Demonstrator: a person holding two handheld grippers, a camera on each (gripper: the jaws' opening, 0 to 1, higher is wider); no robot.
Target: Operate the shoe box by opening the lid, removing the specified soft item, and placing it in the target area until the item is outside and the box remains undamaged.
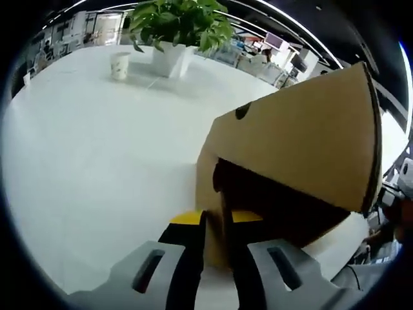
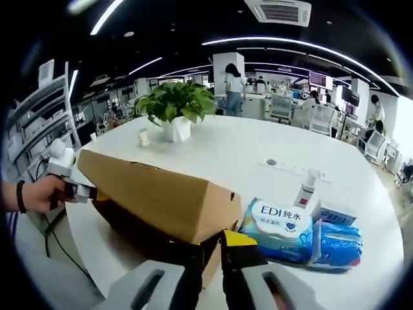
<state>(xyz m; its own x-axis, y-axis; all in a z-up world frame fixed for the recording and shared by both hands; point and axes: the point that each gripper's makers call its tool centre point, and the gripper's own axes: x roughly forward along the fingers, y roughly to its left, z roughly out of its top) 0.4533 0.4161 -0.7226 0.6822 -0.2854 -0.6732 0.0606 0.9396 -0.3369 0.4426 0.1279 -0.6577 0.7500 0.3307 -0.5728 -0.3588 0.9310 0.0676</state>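
In the left gripper view, a white paper cup (image 1: 120, 65) stands far off on the white table (image 1: 84, 168), beside a leafy green plant in a white pot (image 1: 173, 35). Nearer, the brown cardboard shoe box (image 1: 297, 139) has its lid raised at a slant, with a dark gap beneath. The left gripper (image 1: 216, 242) rises from the bottom edge, its black, yellow-tipped jaws pressed close on either side of the box's front corner wall, clamping it.

In the right gripper view, a person's hand (image 2: 35, 192) at the far left holds the other gripper against the box's far end. The shoe box (image 2: 158, 197) stretches across the table, lid tilted up. The right gripper (image 2: 210, 258) meets the box's near corner; its jaws stand almost together, and whether they pinch the cardboard cannot be told. To the right lies a blue soft pack of wipes (image 2: 284, 232) printed "EDI 纯水", touching another blue pack (image 2: 339, 242). A small white spray bottle (image 2: 306, 185) stands behind them.
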